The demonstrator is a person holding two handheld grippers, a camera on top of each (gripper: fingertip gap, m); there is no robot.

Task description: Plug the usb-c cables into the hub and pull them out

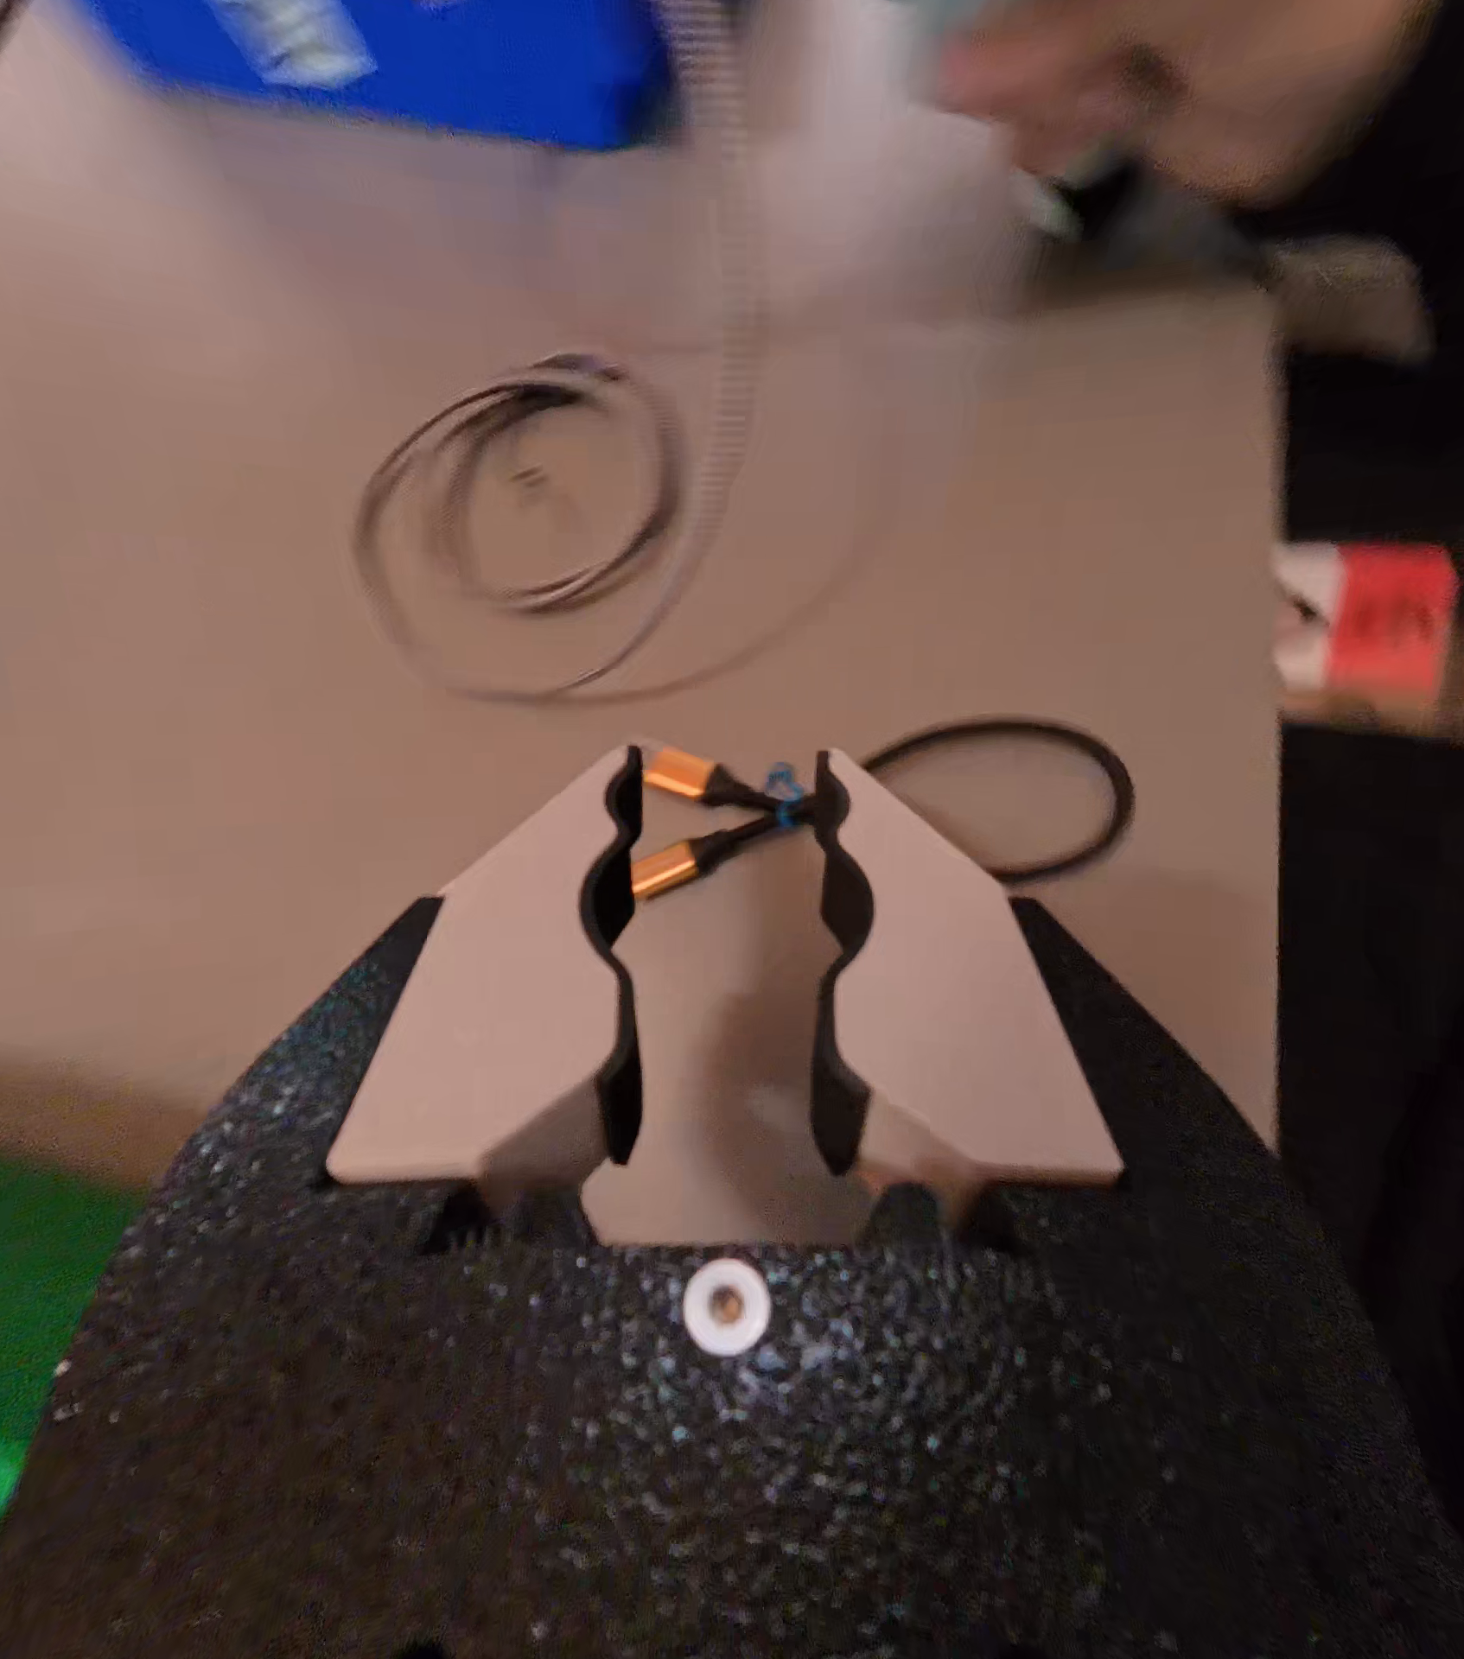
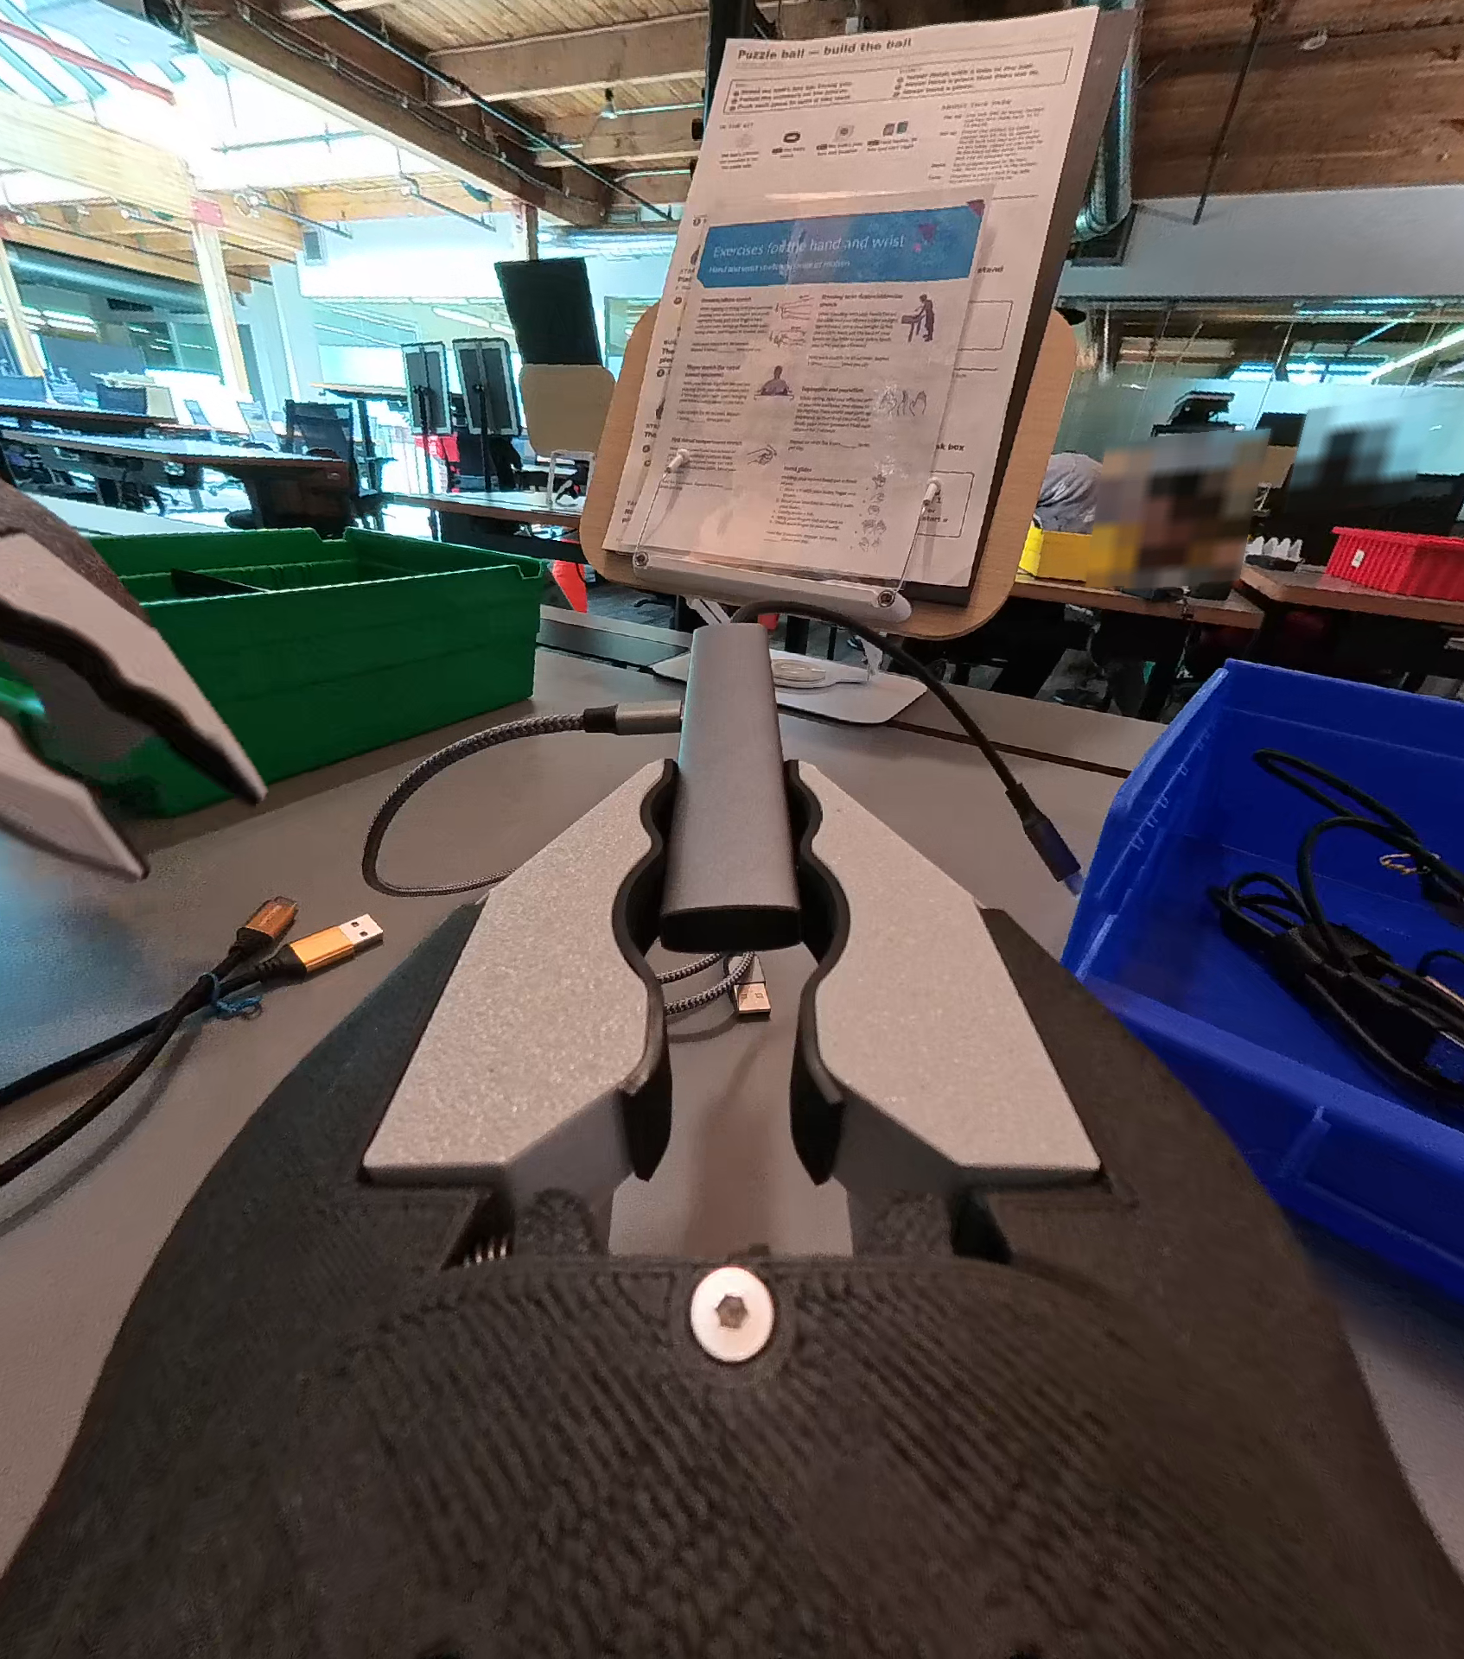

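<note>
My right gripper [image 2: 728, 774] is shut on a grey hub [image 2: 728, 808] and holds it above the table, pointing away. A braided grey cable [image 2: 459, 763] is plugged into the hub's left side. A black lead with a blue plug [image 2: 1052, 844] hangs from its far end. A black cable with two gold plugs [image 2: 333, 943] lies on the table to the left. In the left wrist view these gold plugs [image 1: 666, 866] show between the tips of my left gripper [image 1: 728, 763], which is open and empty above them. The left gripper also shows in the right wrist view [image 2: 194, 830].
A blue bin [image 2: 1177, 943] holding black cables stands at the right. A green bin [image 2: 333, 655] is at the back left. A document stand [image 2: 809, 574] is behind the hub. A thin coiled cable [image 1: 522, 521] lies on the table. A blurred hand [image 1: 1204, 81] is at the far right. The gap from one gripper's tips to the other's is roughly 20 centimeters.
</note>
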